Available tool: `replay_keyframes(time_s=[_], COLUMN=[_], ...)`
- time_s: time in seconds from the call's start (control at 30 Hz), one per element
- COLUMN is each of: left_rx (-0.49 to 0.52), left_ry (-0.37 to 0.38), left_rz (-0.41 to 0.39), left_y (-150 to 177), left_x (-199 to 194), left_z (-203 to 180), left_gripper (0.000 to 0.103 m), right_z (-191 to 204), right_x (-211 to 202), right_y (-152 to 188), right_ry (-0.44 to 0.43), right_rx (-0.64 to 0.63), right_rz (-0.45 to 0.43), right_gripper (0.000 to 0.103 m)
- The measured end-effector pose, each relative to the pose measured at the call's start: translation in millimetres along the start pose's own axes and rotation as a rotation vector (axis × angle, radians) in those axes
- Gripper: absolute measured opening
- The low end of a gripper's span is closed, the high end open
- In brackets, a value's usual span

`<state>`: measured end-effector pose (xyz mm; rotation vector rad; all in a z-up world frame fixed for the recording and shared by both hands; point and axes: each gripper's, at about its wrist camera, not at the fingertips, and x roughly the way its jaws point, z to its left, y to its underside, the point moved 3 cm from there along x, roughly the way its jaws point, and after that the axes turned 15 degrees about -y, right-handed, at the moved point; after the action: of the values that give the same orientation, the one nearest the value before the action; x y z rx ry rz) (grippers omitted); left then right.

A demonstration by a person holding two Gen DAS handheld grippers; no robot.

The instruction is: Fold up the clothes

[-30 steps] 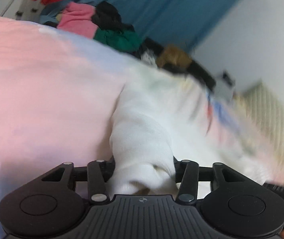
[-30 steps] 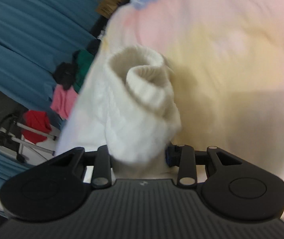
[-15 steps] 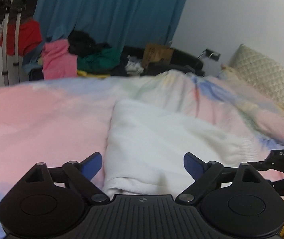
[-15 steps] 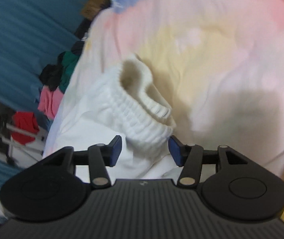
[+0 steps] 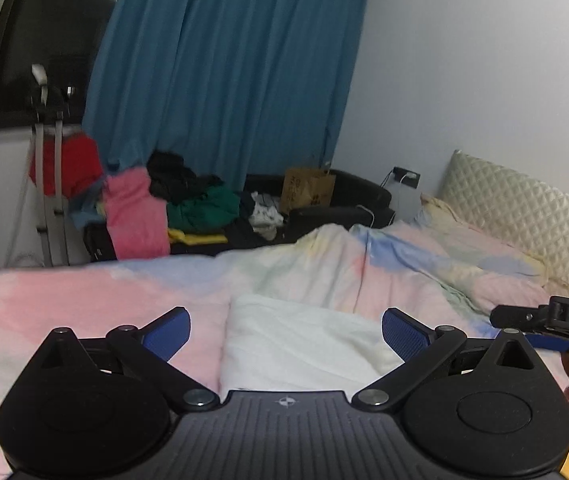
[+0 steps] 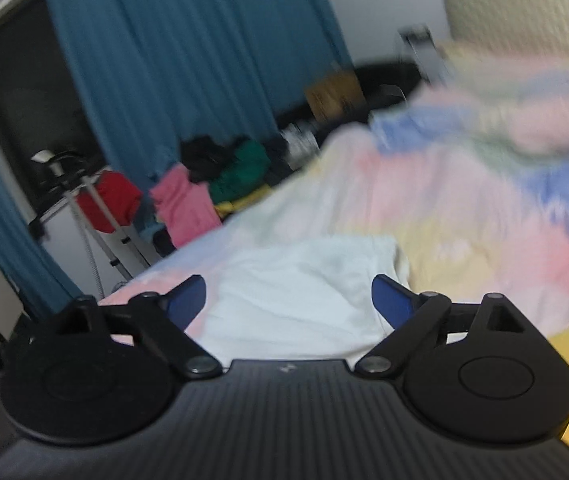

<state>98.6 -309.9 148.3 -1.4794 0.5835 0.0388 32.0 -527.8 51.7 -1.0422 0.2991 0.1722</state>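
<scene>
Clothes rack: at my far left by the dark window, with a red garment hung on it.
Curtain: blue, behind everything on the left and middle.
Clothes pile: pink, black, green and yellow pieces heaped beyond the bed's far edge; a brown paper bag stands to its right on a black seat.
My left gripper: jaws spread wide, blue pads far apart, holding nothing; it hangs just above the near end of the garment.
White garment: folded into a flat, roughly oblong bundle, lying on the pastel duvet straight ahead of both my grippers, between my pads in either view.
My right gripper: jaws also wide apart and empty, above the near edge of the same white bundle; this view is blurred. Its black body shows at the right edge of the left wrist view, beside my left one.
Headboard: quilted, cream, far right, with a pillow below it.
</scene>
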Motion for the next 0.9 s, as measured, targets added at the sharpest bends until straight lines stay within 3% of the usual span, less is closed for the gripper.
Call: replay_keyframes(time_s=[0.23, 0.43, 0.9], left_rx=[0.036, 0.011, 0.024], left_ry=[0.015, 0.009, -0.050], left_rz=[-0.047, -0.065, -0.069], left_y=[2.4, 21.8, 67.2], left_x=[-73.3, -104.9, -110.7], left_z=[6.7, 19.9, 40.5], left_gripper=[0.103, 0.103, 0.103], right_z=[51.1, 77.6, 91.1], right_x=[-38.5, -61.2, -56.1], right_y=[15.5, 38.7, 95.6], right_ry=[-0.027, -0.039, -0.009], right_rx=[-0.122, -0.194, -0.285], right_rz=[-0.042, -0.079, -0.094], right_gripper=[0.091, 0.092, 0.091])
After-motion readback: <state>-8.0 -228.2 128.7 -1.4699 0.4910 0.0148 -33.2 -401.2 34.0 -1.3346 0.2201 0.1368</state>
